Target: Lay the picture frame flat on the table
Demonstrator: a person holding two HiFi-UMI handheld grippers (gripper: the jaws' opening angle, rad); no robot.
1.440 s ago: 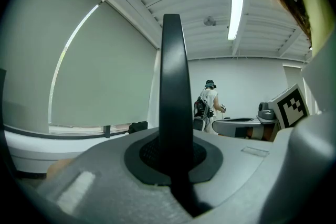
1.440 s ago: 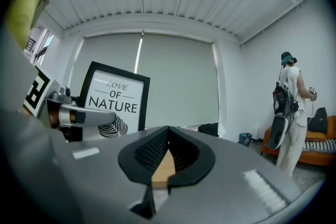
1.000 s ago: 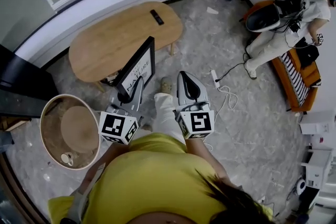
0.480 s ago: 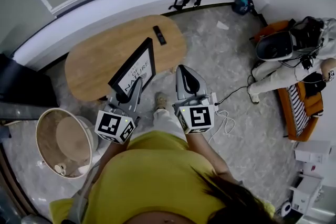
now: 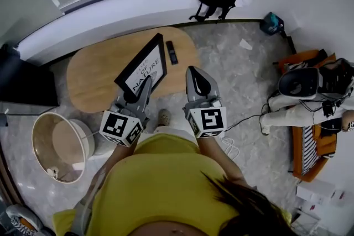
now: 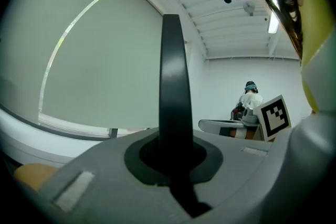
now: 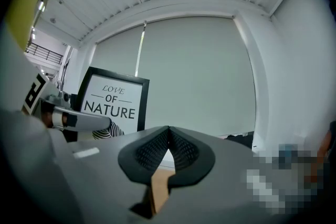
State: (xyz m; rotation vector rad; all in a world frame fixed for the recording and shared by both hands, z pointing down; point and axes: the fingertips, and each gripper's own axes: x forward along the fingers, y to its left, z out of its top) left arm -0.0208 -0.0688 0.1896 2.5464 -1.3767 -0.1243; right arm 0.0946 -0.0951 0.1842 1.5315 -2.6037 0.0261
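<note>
The left gripper [image 5: 134, 98] is clamped on the edge of the picture frame [image 5: 145, 68] — held upright over the wooden counter [image 5: 94, 77] — while the right gripper [image 5: 196, 81] beside it is closed on nothing.

Your picture frame [image 5: 142, 66], upper centre of the head view, has a matt black moulding around a white paper print. Beneath it your table [image 5: 94, 77] is smooth pale wood with a dull finish. Your right gripper [image 7: 169, 136] has a smooth grey plastic shell, its jaws lined with black ribbed pads. The floor [image 5: 232, 74] looks like grey marbled stone with a slight sheen. Your top [image 5: 160, 185] is yellow cloth.
</note>
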